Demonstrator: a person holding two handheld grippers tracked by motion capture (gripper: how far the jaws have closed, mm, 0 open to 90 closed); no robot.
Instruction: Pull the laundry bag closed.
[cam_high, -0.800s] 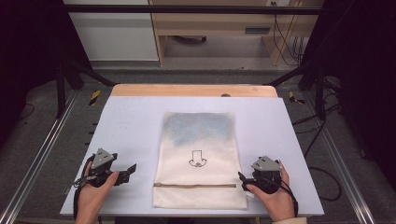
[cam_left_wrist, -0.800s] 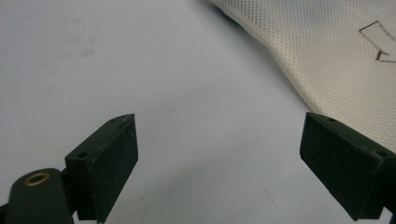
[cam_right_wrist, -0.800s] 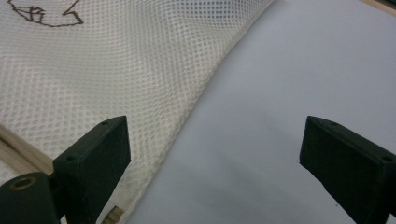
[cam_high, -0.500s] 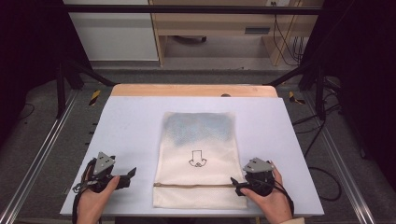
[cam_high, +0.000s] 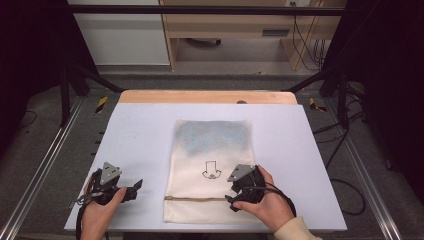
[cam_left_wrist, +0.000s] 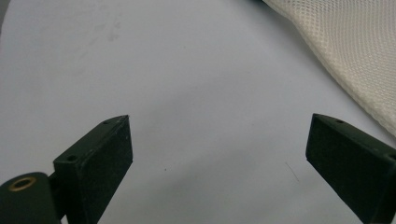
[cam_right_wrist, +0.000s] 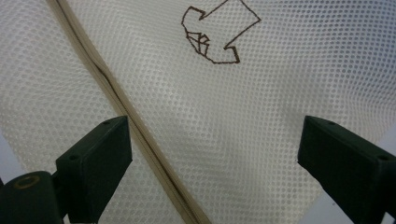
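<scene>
A cream mesh bag (cam_high: 210, 170) lies flat in the middle of the white table (cam_high: 140, 135), with its zipper (cam_high: 200, 198) running across near the 6 o'clock end and a drawn arrow (cam_high: 210, 170) at its centre.

The right gripper (cam_high: 233, 202) is over the bag at about 5 o'clock from the arrow, close to the right end of the zipper. Its jaws stand wide apart, and in the right gripper view the zipper line (cam_right_wrist: 121, 112) passes between them with nothing clamped. The left gripper (cam_high: 136, 186) rests on the bare table at 9 o'clock from the zipper, just beside the edge of the bag (cam_left_wrist: 345, 51); its jaws are also wide apart and hold nothing.

I judge that the step in hand is the approach to the zipper, probably to open the bag. The next move calls for the right gripper to find the small zipper tab and close on it, while the left one pins the fabric so that the bag does not slide. I cannot see the tab clearly.
</scene>
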